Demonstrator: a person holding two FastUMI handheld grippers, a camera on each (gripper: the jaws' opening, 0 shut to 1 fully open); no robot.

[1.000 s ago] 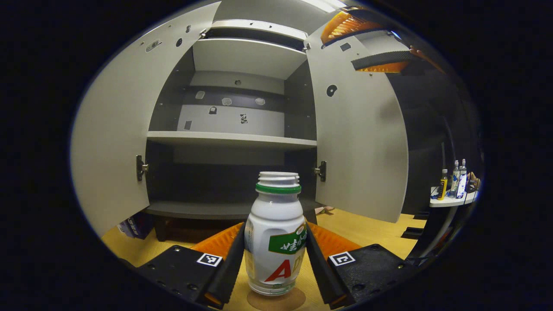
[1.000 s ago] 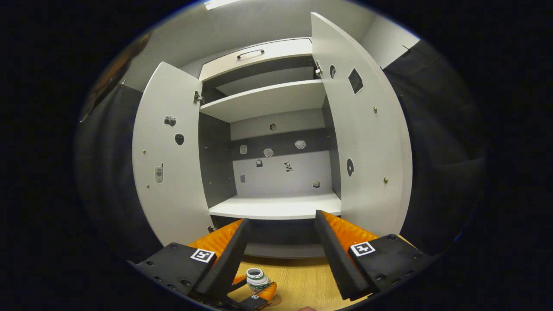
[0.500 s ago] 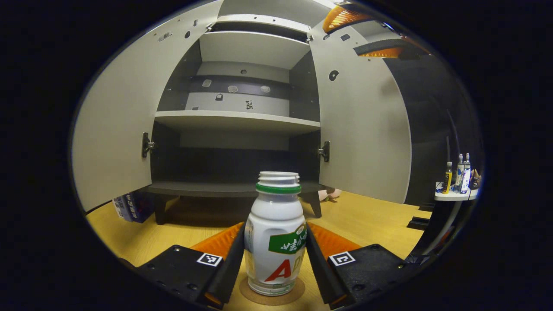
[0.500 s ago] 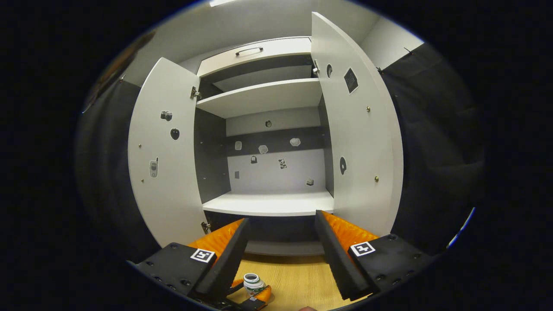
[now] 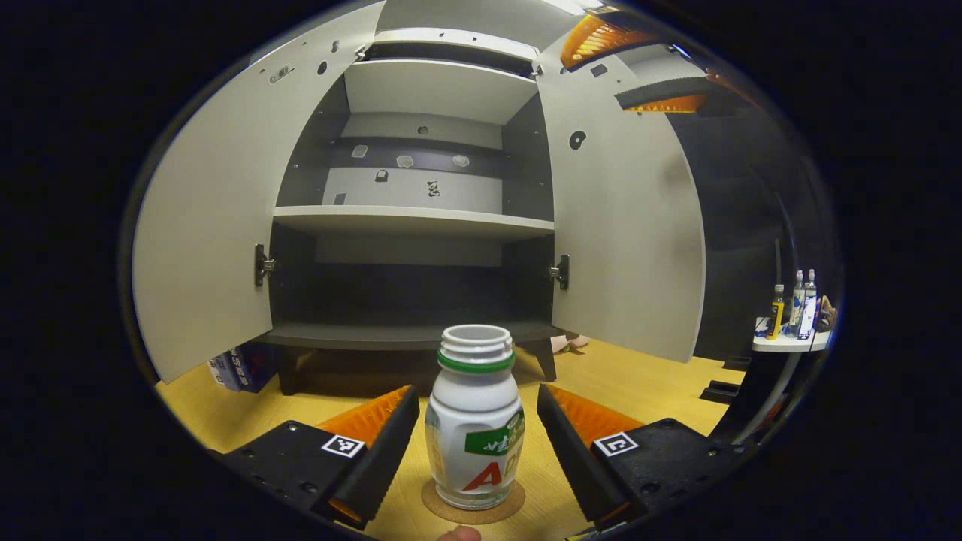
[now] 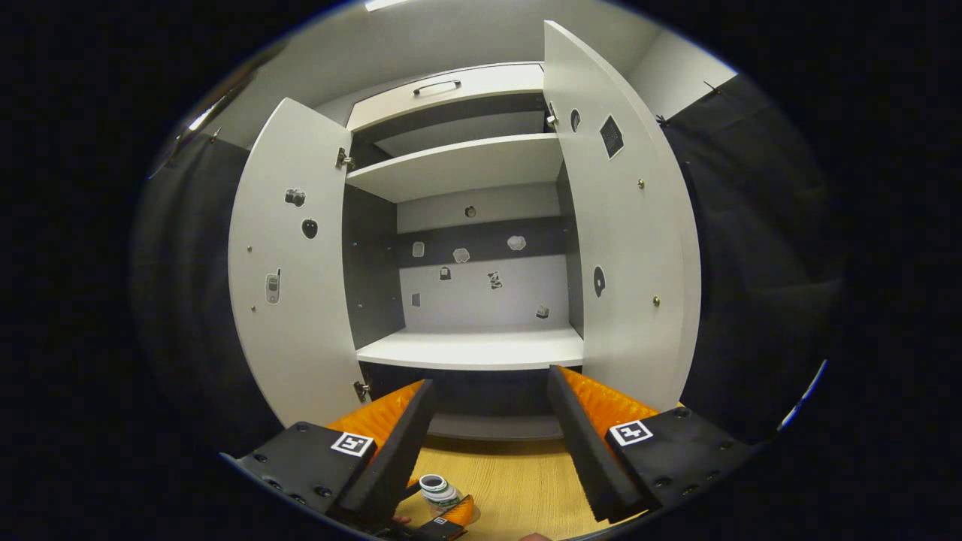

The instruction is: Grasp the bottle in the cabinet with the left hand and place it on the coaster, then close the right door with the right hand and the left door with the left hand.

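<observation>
A small white bottle (image 5: pixel 474 428) with a green neck ring and no cap stands upright on a round brown coaster (image 5: pixel 472 505) on the wooden table. My left gripper (image 5: pixel 476 432) is open around it, with a gap on each side of the bottle. The white cabinet (image 5: pixel 412 223) stands behind with its left door (image 5: pixel 207 225) and right door (image 5: pixel 627 218) swung wide. My right gripper (image 6: pixel 488 421) is open and holds nothing, raised before the cabinet's middle shelf (image 6: pixel 473 349). Far below it I see the bottle (image 6: pixel 438 492). The right door (image 6: pixel 631 240) stands just right of that gripper.
The cabinet shelves are bare, with small stickers on the back panel (image 5: pixel 409 161). A side table (image 5: pixel 789 342) with several bottles stands at the far right. A box of blue packs (image 5: pixel 237 368) lies on the table by the left door. The other gripper (image 5: pixel 654 98) hangs at the top right.
My left gripper has let go of the bottle, which now rests on the coaster, and the fingers have spread and backed off a little. The right gripper has barely moved.
</observation>
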